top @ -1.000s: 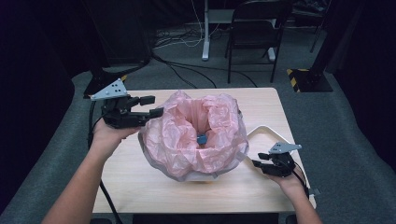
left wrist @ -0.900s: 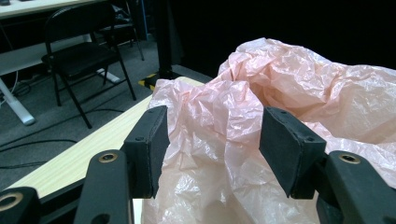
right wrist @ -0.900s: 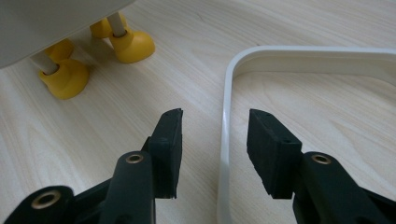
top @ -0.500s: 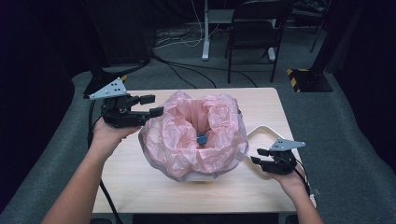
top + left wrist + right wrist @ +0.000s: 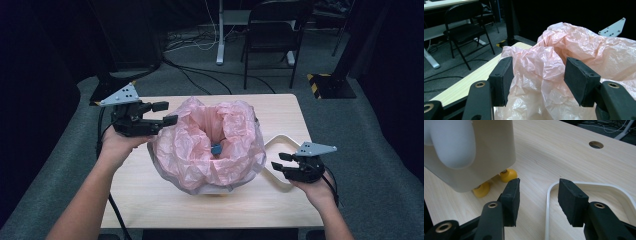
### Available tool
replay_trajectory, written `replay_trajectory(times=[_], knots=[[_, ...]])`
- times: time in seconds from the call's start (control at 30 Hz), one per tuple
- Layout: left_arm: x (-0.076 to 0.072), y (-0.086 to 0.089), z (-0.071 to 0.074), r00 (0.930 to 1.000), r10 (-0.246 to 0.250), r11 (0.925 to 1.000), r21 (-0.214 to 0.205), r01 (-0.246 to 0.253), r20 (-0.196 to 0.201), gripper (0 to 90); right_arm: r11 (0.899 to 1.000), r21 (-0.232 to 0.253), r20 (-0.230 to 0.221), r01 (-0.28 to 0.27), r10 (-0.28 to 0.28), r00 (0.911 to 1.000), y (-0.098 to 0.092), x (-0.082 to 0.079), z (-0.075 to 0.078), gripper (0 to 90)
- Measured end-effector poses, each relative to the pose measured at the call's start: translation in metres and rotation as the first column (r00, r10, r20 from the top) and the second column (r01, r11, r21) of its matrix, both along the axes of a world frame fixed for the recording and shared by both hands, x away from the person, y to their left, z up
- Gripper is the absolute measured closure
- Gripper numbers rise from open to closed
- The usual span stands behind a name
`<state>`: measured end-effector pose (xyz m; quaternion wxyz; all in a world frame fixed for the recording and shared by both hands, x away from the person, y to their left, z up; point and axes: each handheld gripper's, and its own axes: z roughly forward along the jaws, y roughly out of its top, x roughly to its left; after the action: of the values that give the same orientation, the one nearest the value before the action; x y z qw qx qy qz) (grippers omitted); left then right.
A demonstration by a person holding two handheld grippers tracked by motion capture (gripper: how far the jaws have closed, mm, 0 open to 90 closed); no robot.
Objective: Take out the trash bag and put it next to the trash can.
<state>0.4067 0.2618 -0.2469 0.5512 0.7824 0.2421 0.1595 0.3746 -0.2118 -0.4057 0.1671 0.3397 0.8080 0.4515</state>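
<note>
Two grippers flank the crinkled pink plastic bag (image 5: 207, 145) lining a white bin mid-worktop: left gripper (image 5: 165, 113) jaws open astride its rim, right gripper (image 5: 281, 162) just opening, empty; a careless tug could tear the film

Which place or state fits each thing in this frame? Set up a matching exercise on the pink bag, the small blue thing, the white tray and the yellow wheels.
Things:
1. crinkled pink plastic bag
2. small blue object
3. white curved-rim tray
4. round yellow wheels

Places or states:
A. under the cream-coloured bin
B. down inside the bag's opening
C. flat on the light wooden table, by the right gripper
D. its edge between the open jaws of the left gripper

Pairs: 1-D, 2-B, 3-C, 4-A
</note>
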Motion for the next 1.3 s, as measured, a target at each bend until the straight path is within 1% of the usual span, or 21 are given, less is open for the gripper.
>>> replay_trajectory(times=[0.23, 0.37, 0.53, 0.67, 0.77, 1.0, 1.17, 1.3], knots=[[0.006, -0.007, 0.000, 1.0000, 0.000, 1.0000, 0.003, 0.000, -0.007, 37.4, 1.000, -0.002, 0.009, -0.014, 0.014, 0.9999, 0.001, -0.001, 0.010, 51.1], [0.011, -0.012, -0.002, 0.9998, -0.002, 0.9999, 0.015, 0.002, -0.022, 34.8, 1.000, 0.001, 0.016, -0.027, 0.027, 0.9995, 0.002, -0.003, 0.017, 51.0], [0.014, -0.017, -0.006, 0.9993, -0.008, 0.9998, 0.020, 0.009, -0.037, 34.3, 0.999, 0.009, 0.036, -0.046, 0.046, 0.9983, 0.003, -0.009, 0.030, 50.6], [0.016, -0.019, -0.010, 0.9988, -0.013, 0.9996, 0.026, 0.014, -0.048, 34.7, 0.998, 0.020, 0.052, -0.064, 0.063, 0.9967, 0.004, -0.014, 0.039, 50.3], [0.016, -0.020, -0.011, 0.9987, -0.015, 0.9995, 0.025, 0.016, -0.048, 34.9, 0.997, 0.019, 0.064, -0.072, 0.071, 0.9954, 0.005, -0.016, 0.044, 50.1], [0.017, -0.021, -0.017, 0.9980, -0.018, 0.9992, 0.034, 0.020, -0.061, 36.6, 0.996, 0.018, 0.072, -0.087, 0.085, 0.9937, 0.009, -0.019, 0.048, 49.6], [0.018, -0.021, -0.021, 0.9969, -0.024, 0.9992, 0.031, 0.027, -0.075, 39.2, 0.995, 0.018, 0.079, -0.098, 0.096, 0.9922, 0.012, -0.023, 0.052, 49.2], [0.019, -0.020, -0.024, 0.9958, -0.028, 0.9988, 0.037, 0.031, -0.087, 41.5, 0.994, 0.016, 0.096, -0.112, 0.110, 0.9893, 0.015, -0.027, 0.057, 48.8]])
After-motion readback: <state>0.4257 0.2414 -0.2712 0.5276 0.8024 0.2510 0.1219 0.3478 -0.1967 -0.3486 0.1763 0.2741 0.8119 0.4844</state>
